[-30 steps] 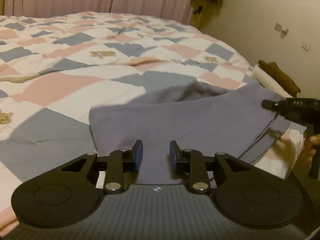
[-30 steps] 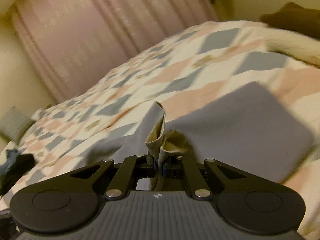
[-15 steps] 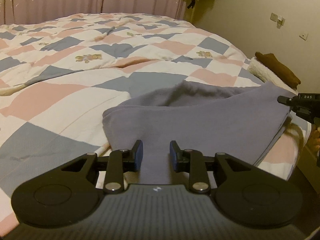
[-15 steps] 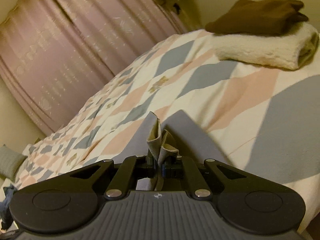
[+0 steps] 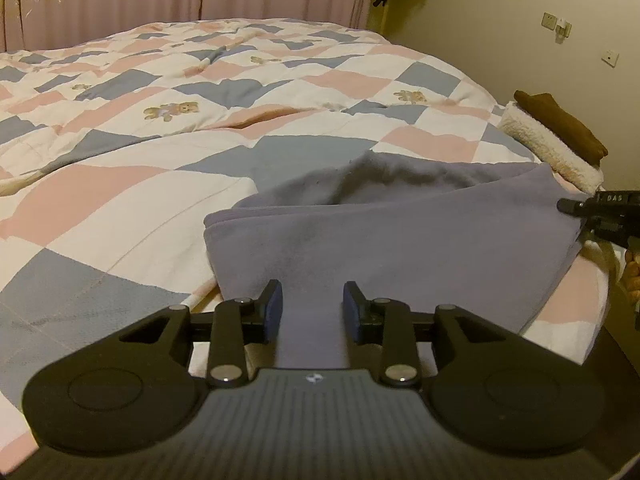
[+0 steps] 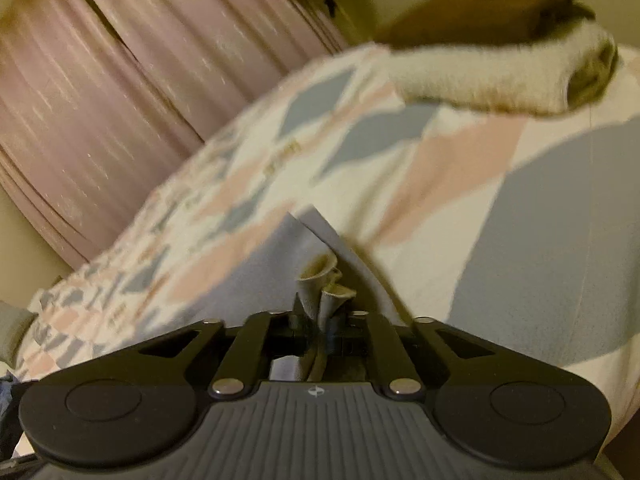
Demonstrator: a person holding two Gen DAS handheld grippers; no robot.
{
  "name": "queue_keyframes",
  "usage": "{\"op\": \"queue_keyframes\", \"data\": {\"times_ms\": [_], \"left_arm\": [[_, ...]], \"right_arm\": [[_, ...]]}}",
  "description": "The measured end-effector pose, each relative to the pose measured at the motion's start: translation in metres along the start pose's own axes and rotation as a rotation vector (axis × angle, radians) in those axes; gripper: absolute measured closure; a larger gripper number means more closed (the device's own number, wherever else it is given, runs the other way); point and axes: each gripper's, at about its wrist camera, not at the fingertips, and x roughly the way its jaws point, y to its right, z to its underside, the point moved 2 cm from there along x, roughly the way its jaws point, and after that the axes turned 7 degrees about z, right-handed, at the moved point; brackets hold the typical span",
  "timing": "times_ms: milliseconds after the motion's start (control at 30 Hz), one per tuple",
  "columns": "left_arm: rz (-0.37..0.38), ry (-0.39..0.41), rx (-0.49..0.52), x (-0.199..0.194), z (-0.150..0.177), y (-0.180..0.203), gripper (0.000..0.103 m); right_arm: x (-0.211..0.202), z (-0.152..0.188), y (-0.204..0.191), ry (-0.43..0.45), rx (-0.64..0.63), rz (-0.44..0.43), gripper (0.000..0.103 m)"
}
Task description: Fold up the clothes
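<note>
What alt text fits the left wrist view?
Open left gripper hovers over a grey-purple garment on a patchwork quilt. The right gripper is at the garment's right edge; folded brown and cream items lie beyond.

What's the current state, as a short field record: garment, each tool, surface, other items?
garment: grey-blue fleece garment, partly folded, lying at the near edge of the bed
left tool: left tool, open, fingers either side of the garment's near edge, not gripping
right tool: right tool, shut on a bunched corner of the garment
surface: pink, grey and white patchwork quilt
other items: cream fluffy folded blanket with brown folded cloth on top
</note>
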Motion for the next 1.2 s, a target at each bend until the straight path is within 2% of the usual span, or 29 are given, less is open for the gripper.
{"op": "queue_keyframes", "data": {"times_ms": [67,133,200,333,367,433,533,567,667,767,833,900,1033,1100,1200], "left_arm": [[-0.008,0.006,0.01,-0.004,-0.002,0.0,0.075],[-0.018,0.022,0.014,-0.01,-0.006,-0.003,0.075],[-0.021,0.04,0.014,-0.015,-0.011,-0.006,0.076],[-0.002,0.04,0.044,-0.008,-0.02,-0.006,0.076],[0.001,0.036,0.055,-0.003,-0.023,-0.005,0.076],[0.016,0.031,0.077,0.01,-0.026,-0.007,0.076],[0.007,0.012,0.088,0.036,-0.029,-0.023,0.076],[0.006,0.009,0.082,0.043,-0.03,-0.03,0.077],[-0.022,0.013,0.041,0.048,-0.035,-0.049,0.078],[-0.109,0.058,0.013,0.025,-0.039,-0.058,0.079],[-0.124,0.085,-0.012,0.004,-0.037,-0.057,0.08],[-0.073,0.111,-0.001,-0.018,-0.027,-0.043,0.08],[0.056,0.107,0.137,-0.042,0.01,0.008,0.079],[0.056,0.068,0.202,-0.036,0.032,0.024,0.077],[0.017,0.026,0.185,-0.022,0.052,0.021,0.076]], "right_arm": [[-0.006,-0.003,0.004,0.037,0.022,0.036,0.079],[-0.02,-0.008,-0.003,0.15,-0.037,0.164,0.07],[-0.032,-0.01,-0.017,0.241,-0.148,0.239,0.071],[-0.019,-0.003,-0.055,0.184,-0.342,0.073,0.072],[-0.011,-0.001,-0.062,0.169,-0.381,0.059,0.073],[0.01,0.003,-0.073,0.141,-0.455,0.056,0.074],[0.043,-0.001,-0.066,0.108,-0.497,0.159,0.078],[0.05,-0.003,-0.061,0.097,-0.495,0.198,0.076],[0.049,-0.012,-0.04,0.081,-0.388,0.209,0.074],[0.016,-0.012,-0.032,0.149,-0.358,0.219,0.074],[-0.008,-0.006,-0.031,0.181,-0.331,0.17,0.074],[-0.026,0.007,-0.038,0.188,-0.337,0.098,0.074],[-0.033,0.045,-0.054,0.139,-0.451,0.002,0.074],[-0.021,0.06,-0.055,0.101,-0.521,0.053,0.072],[-0.01,0.06,-0.039,0.095,-0.436,0.076,0.084]]}}
